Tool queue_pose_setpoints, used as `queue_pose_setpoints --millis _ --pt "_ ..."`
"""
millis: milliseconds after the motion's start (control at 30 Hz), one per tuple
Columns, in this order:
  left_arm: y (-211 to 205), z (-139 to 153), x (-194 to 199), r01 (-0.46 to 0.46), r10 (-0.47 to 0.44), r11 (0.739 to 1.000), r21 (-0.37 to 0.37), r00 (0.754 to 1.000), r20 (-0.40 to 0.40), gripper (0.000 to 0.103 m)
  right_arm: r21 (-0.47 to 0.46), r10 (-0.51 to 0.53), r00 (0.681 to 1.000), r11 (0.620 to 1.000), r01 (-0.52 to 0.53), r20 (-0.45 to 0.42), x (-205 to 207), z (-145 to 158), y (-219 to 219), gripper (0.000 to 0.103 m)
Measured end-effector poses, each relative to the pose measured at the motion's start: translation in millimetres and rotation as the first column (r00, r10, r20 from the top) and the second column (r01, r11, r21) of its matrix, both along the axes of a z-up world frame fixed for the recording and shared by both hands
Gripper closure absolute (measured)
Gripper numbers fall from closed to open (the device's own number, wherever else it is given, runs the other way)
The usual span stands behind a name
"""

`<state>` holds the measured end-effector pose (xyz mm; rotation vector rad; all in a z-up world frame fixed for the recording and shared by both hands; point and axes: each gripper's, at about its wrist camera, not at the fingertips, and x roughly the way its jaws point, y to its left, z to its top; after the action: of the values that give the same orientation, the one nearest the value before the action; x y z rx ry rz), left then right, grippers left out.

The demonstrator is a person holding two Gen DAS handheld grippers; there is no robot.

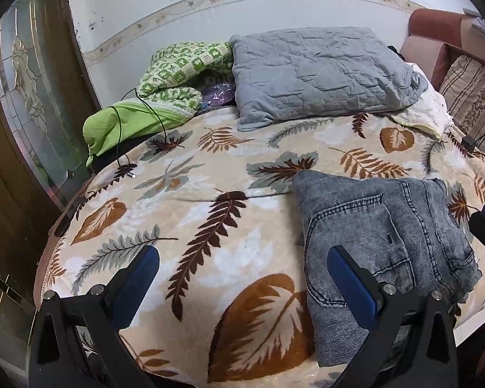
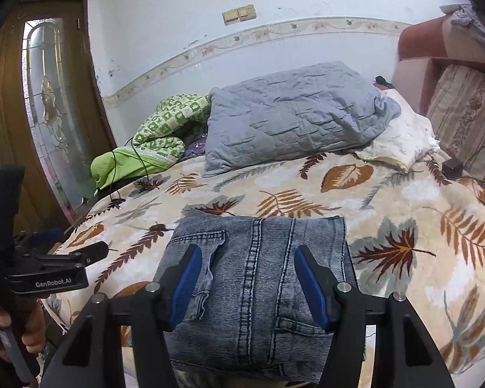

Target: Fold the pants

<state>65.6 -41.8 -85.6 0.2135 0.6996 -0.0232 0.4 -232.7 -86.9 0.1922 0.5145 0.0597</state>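
Observation:
The grey-blue denim pants (image 2: 258, 278) lie folded into a compact rectangle on the leaf-print blanket (image 2: 404, 213), near the bed's front edge. They also show at the right of the left wrist view (image 1: 381, 242). My right gripper (image 2: 245, 287) is open and empty, hovering just above the folded pants, one finger on each side. My left gripper (image 1: 242, 278) is open and empty over bare blanket (image 1: 210, 174), left of the pants. The left gripper also shows at the left edge of the right wrist view (image 2: 93, 255).
A grey quilted pillow (image 1: 320, 74) and a green patterned blanket (image 1: 177, 74) lie at the back by the wall. A black cable with a plug (image 1: 129, 169) trails across the bed's left side. A striped cushion (image 2: 465, 113) and a small black box (image 2: 452, 168) sit at the right.

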Motion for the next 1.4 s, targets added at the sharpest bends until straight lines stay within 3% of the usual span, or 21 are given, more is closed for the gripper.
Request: queue_pose_setpoints --millis 1233,1400 --pt "-13.6 5.1 -1.3 0.007 -0.007 1.0 0.02 1.0 0.006 0.0 0.017 0.033 0.999 0.999 -0.033 0.03 -4.5 8.8 -0.1 0.04" --pt "-11.4 0.2 3.6 0.022 -0.023 1.0 -0.018 0.999 -0.042 0.0 -0.009 -0.005 1.0 1.0 0.005 -0.013 -0.9 5.4 -1.2 0.04"
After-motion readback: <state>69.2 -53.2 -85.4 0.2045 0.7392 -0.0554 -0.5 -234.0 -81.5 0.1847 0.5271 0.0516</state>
